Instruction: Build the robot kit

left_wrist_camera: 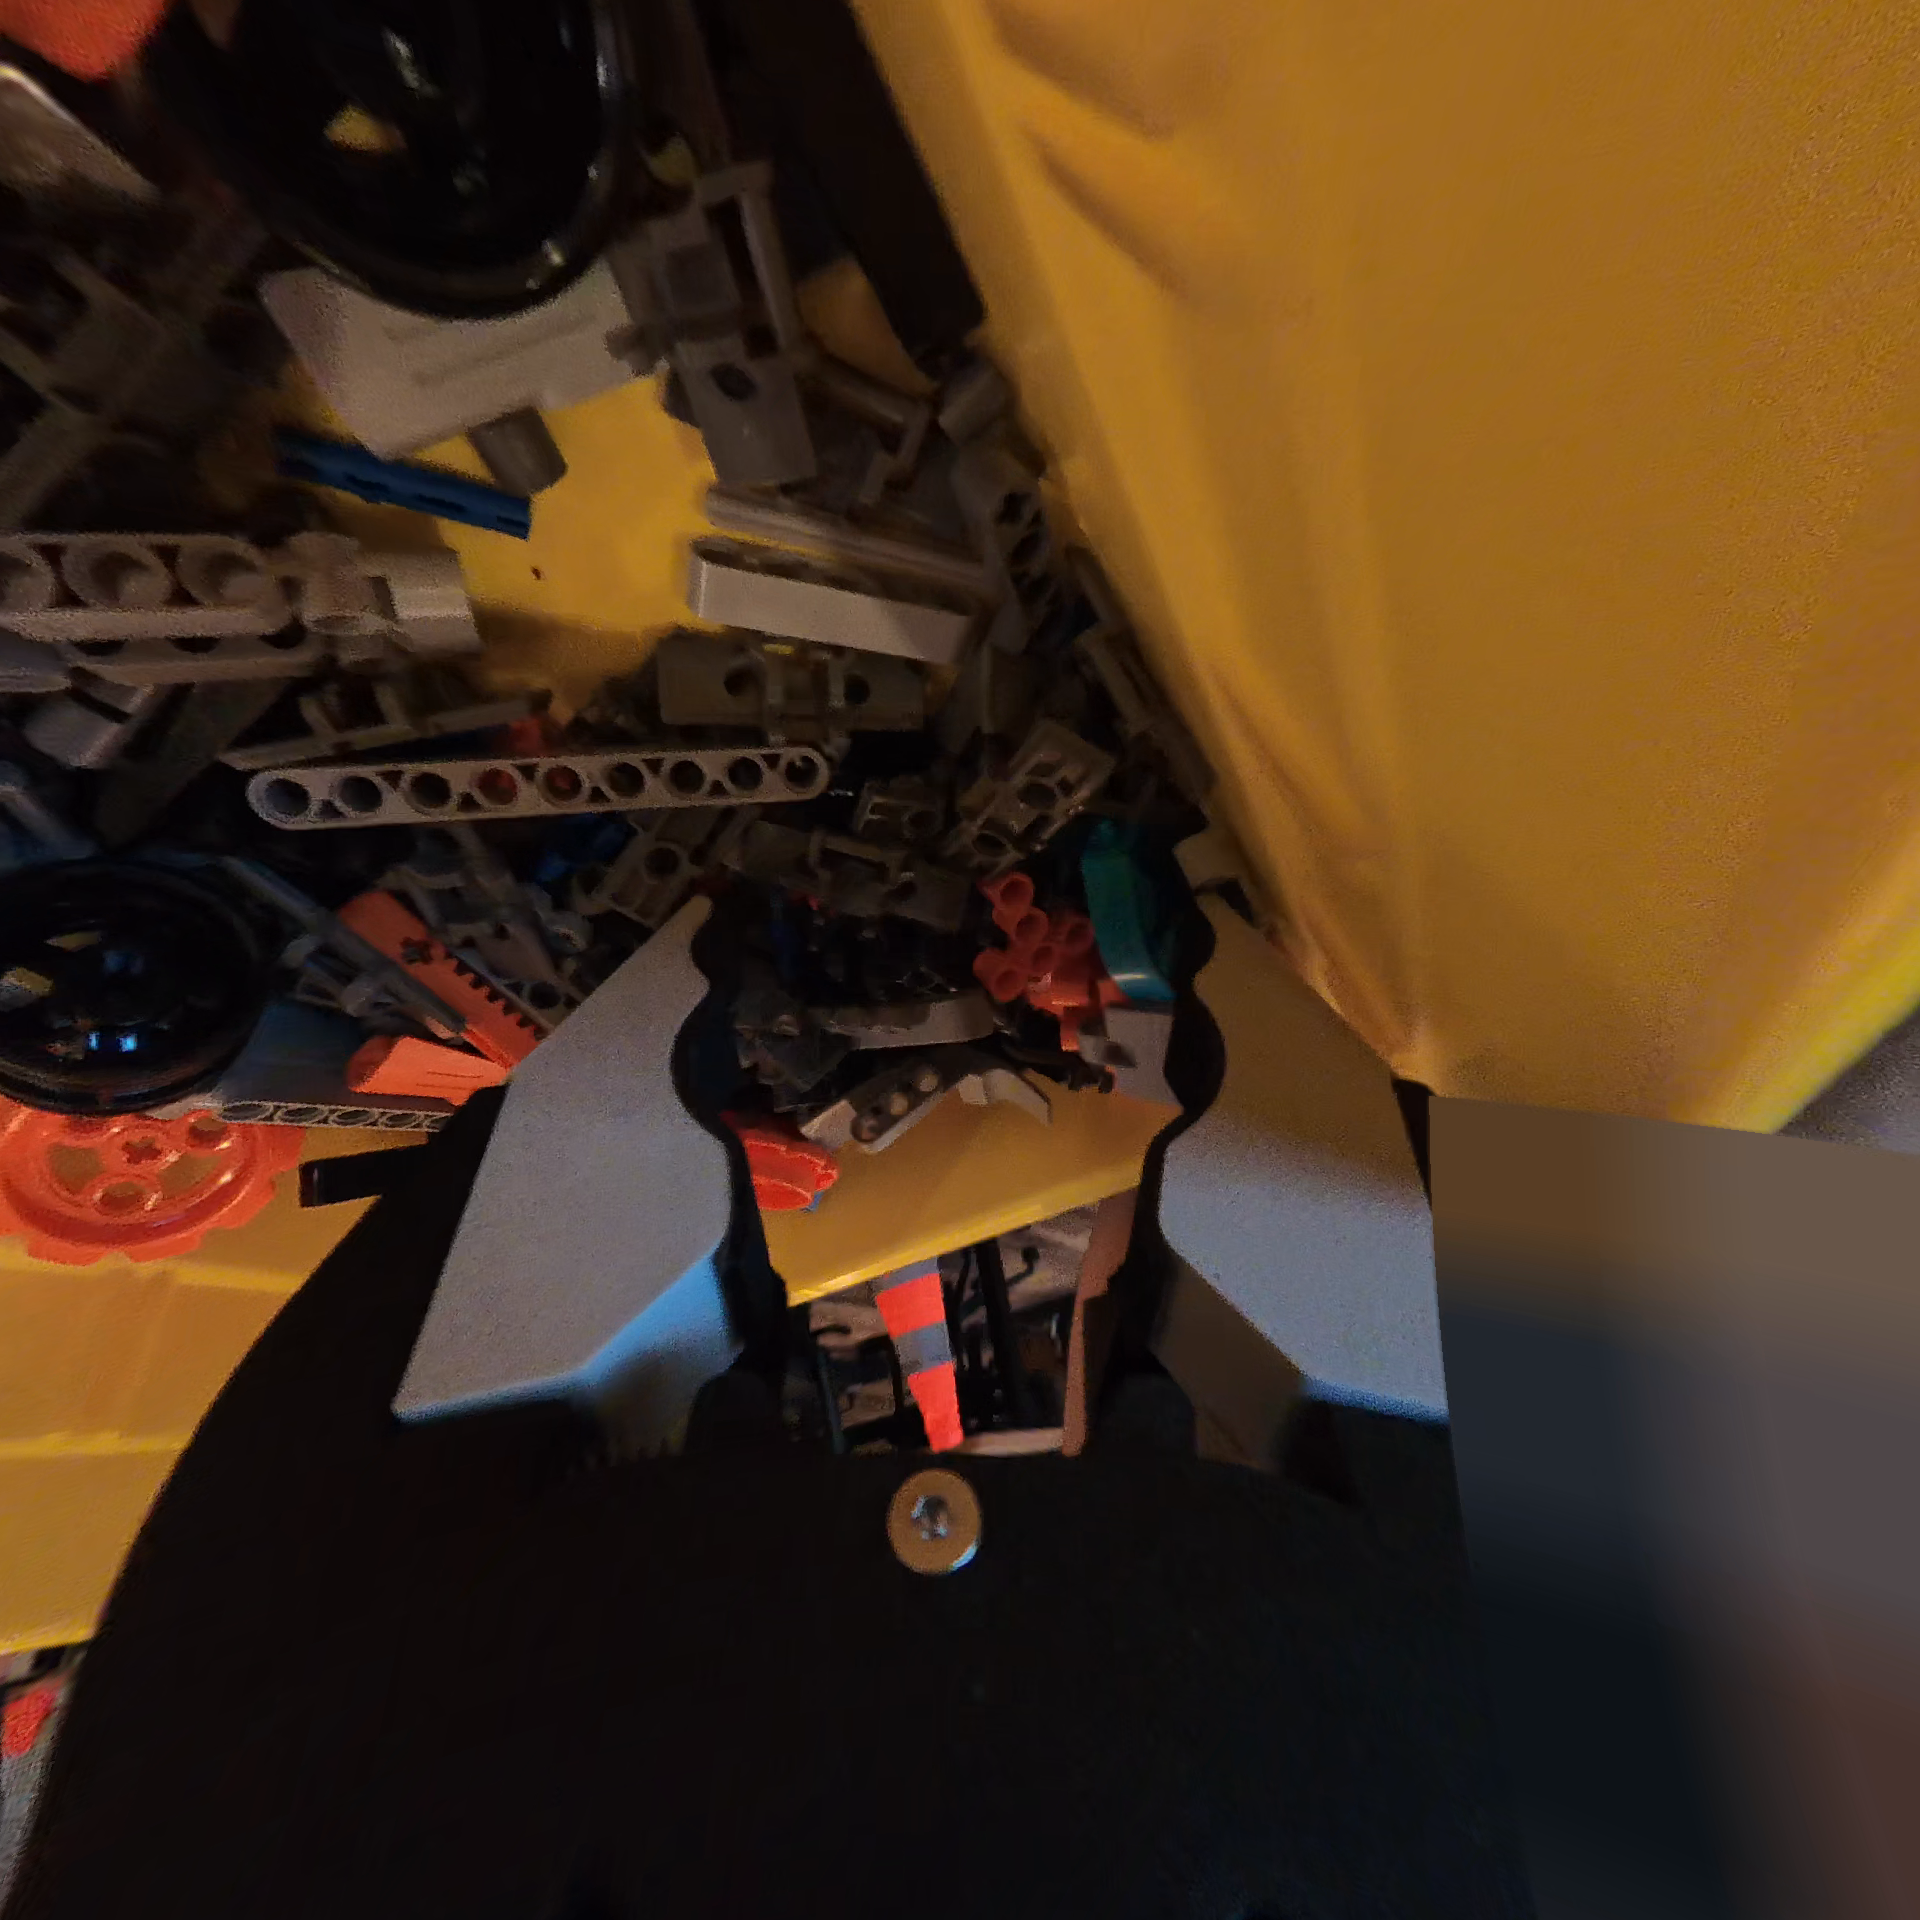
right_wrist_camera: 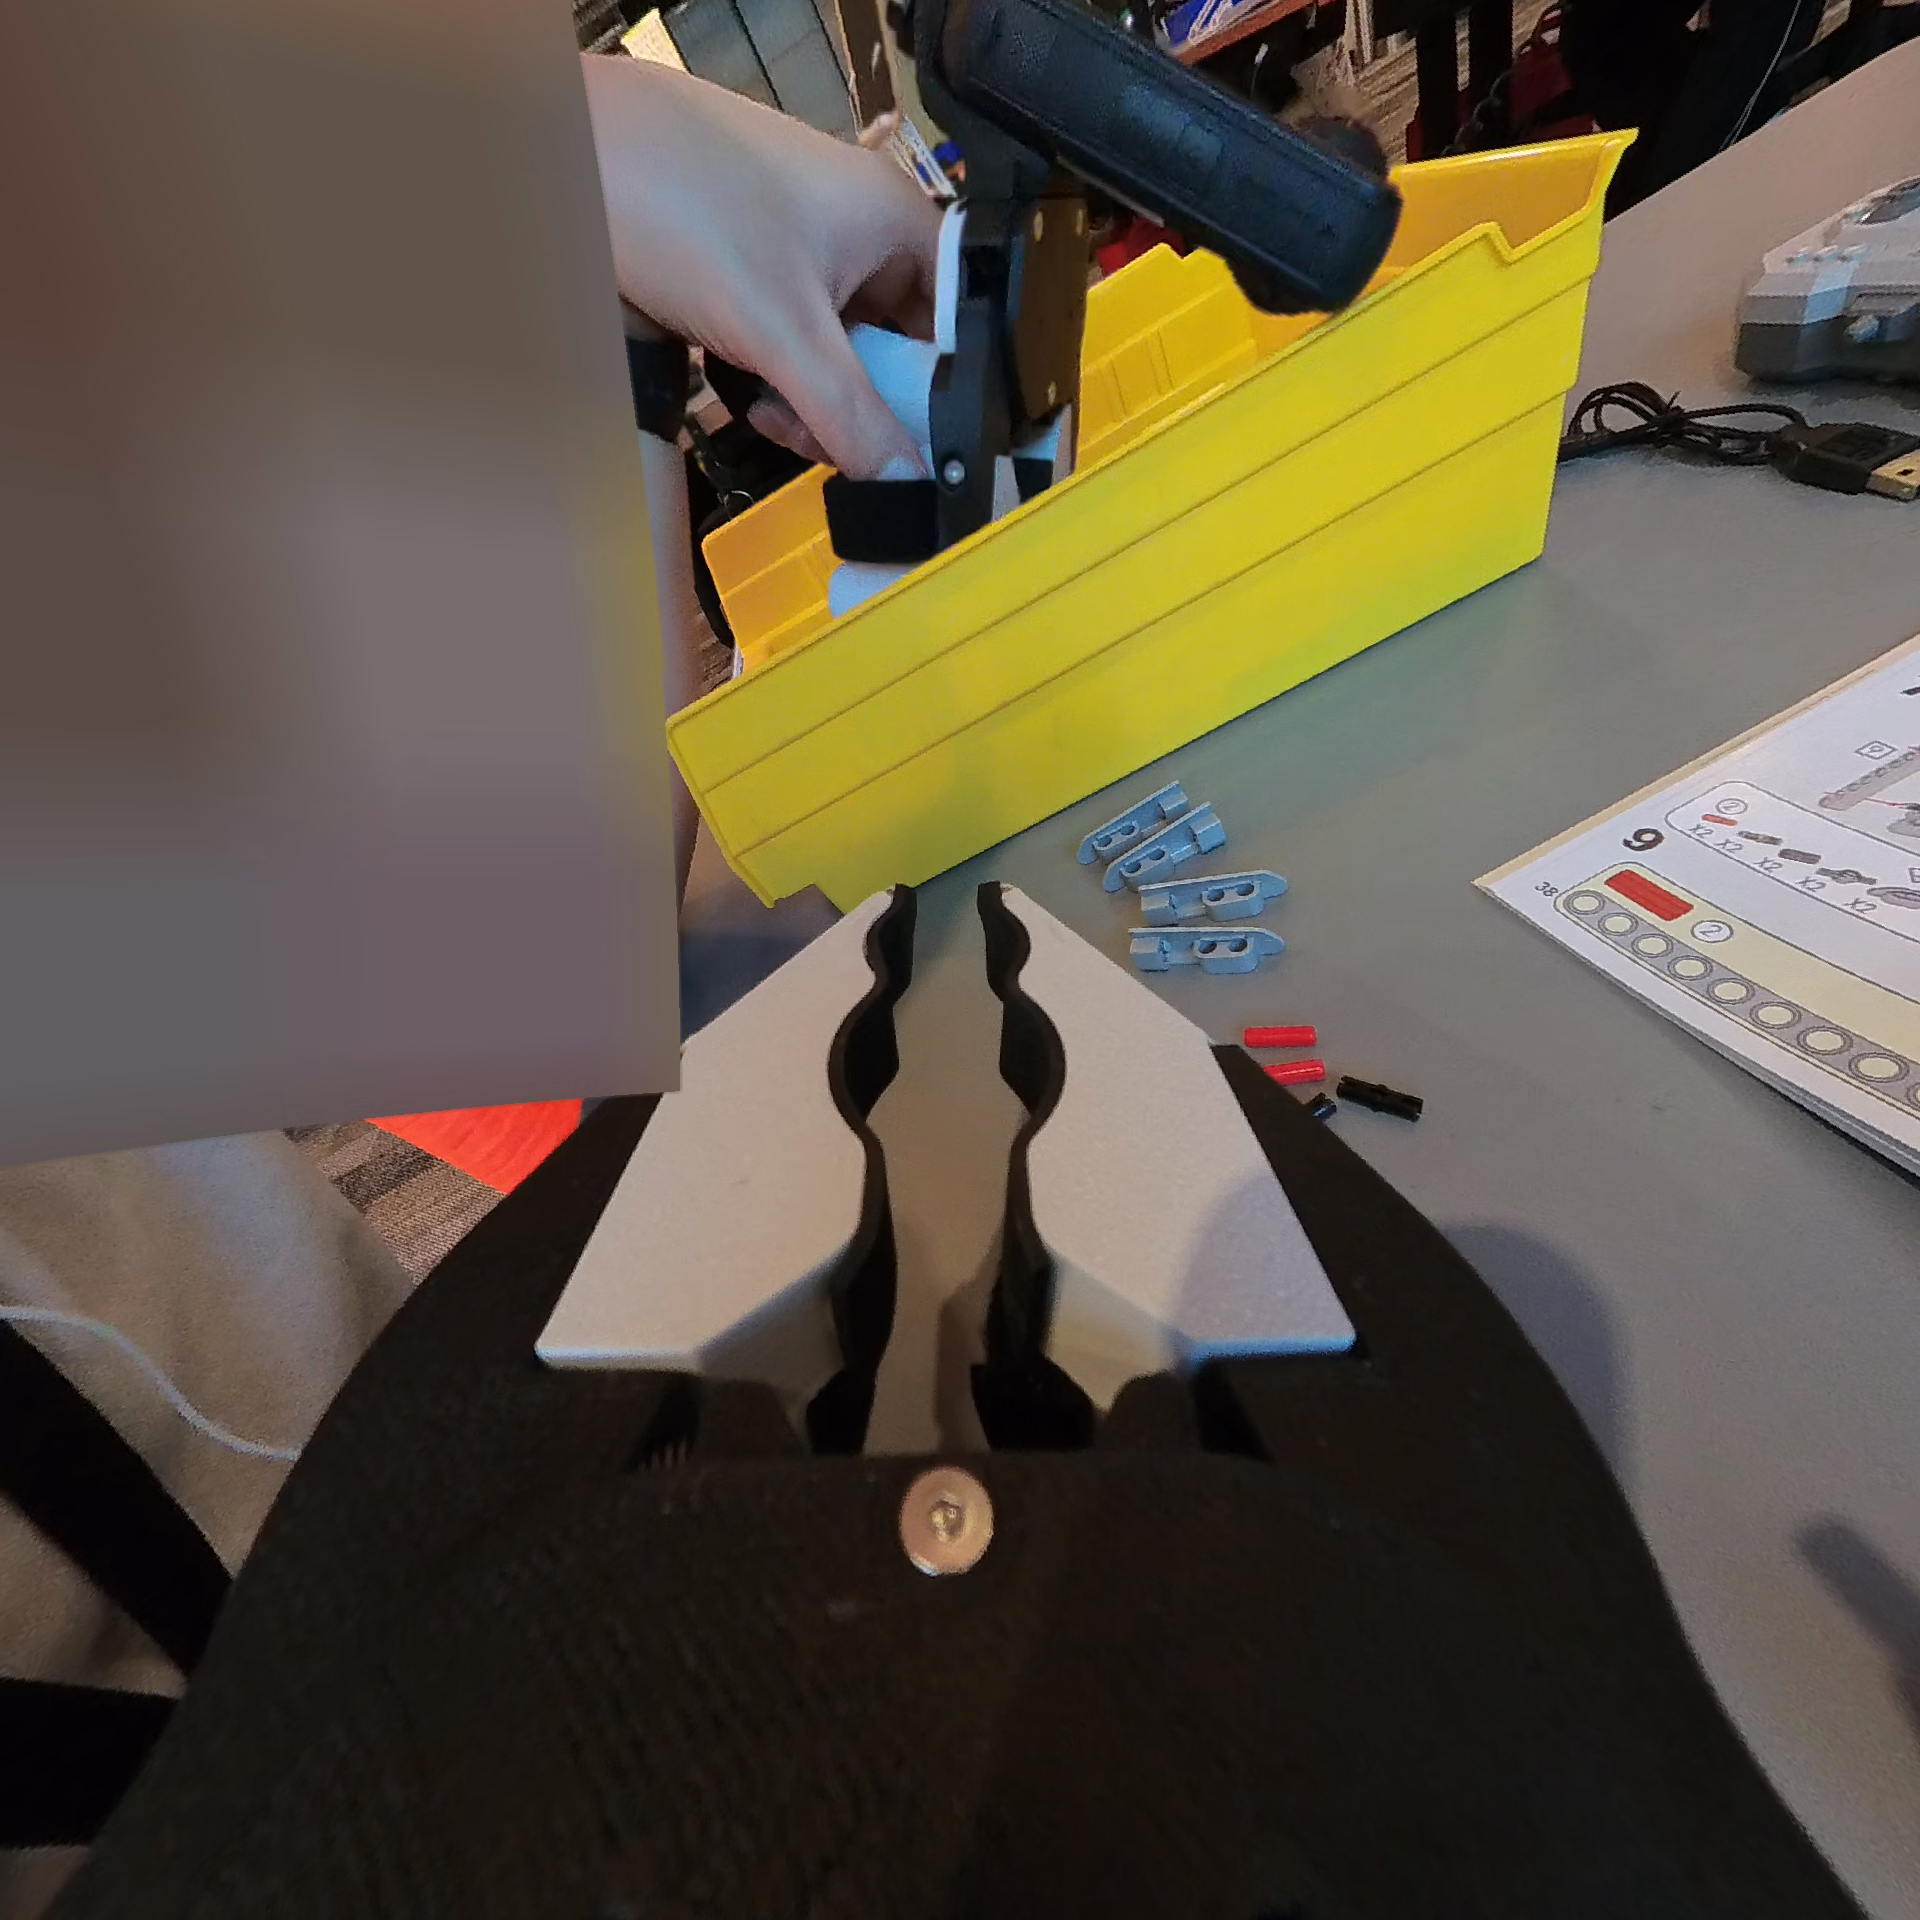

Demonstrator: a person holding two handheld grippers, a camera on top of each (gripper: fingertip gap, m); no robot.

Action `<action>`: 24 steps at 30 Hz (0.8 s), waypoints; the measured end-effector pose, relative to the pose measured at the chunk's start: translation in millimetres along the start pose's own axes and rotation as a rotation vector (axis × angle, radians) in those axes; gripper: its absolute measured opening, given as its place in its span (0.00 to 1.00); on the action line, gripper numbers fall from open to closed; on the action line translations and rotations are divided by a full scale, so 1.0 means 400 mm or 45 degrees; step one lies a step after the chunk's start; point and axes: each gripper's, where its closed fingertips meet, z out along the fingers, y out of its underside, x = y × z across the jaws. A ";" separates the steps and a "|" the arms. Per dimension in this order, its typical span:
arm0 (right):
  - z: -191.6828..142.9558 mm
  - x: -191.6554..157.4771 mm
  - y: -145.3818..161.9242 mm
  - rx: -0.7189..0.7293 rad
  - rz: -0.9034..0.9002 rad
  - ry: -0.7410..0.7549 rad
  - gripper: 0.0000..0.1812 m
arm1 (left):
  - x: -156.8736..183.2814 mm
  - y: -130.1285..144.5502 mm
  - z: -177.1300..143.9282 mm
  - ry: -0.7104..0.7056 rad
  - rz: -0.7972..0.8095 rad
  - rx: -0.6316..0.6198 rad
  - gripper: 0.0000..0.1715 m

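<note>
My left gripper [left_wrist_camera: 951,935] is open and empty, reaching down inside a yellow bin [left_wrist_camera: 1455,520] over a pile of building-toy parts. Between its fingers lie dark small parts, a red connector [left_wrist_camera: 1029,945] and a teal piece [left_wrist_camera: 1127,935]. A long grey holed beam [left_wrist_camera: 540,790] lies just beyond. My right gripper [right_wrist_camera: 948,896] holds nothing; its jaws are nearly closed with a narrow gap. It hovers over the grey table [right_wrist_camera: 1403,675] by the near corner of the bin [right_wrist_camera: 1143,644]. In the right wrist view a hand [right_wrist_camera: 769,260] holds the left gripper [right_wrist_camera: 987,416] in the bin.
Several grey-blue parts [right_wrist_camera: 1184,883], two red pins [right_wrist_camera: 1280,1036] and black pins [right_wrist_camera: 1377,1096] lie on the table right of my right gripper. An instruction booklet [right_wrist_camera: 1766,935], a black cable [right_wrist_camera: 1766,436] and a grey device [right_wrist_camera: 1829,291] lie farther right. An orange gear [left_wrist_camera: 135,1184] and black wheels [left_wrist_camera: 114,987] lie in the bin. The orange gear [left_wrist_camera: 135,1184] lies some 11 cm from my left tips, 30 cm from my right tips.
</note>
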 end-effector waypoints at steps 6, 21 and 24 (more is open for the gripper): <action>0.000 -0.001 0.001 -0.001 0.004 -0.003 0.07 | -0.040 0.015 0.005 0.007 -0.194 -0.052 0.43; 0.001 -0.001 0.000 0.002 0.015 -0.009 0.07 | -0.117 0.038 -0.034 -0.101 -0.238 0.033 0.12; 0.001 -0.001 0.000 0.002 0.016 -0.010 0.07 | -0.130 0.035 -0.039 -0.115 -0.247 0.051 0.10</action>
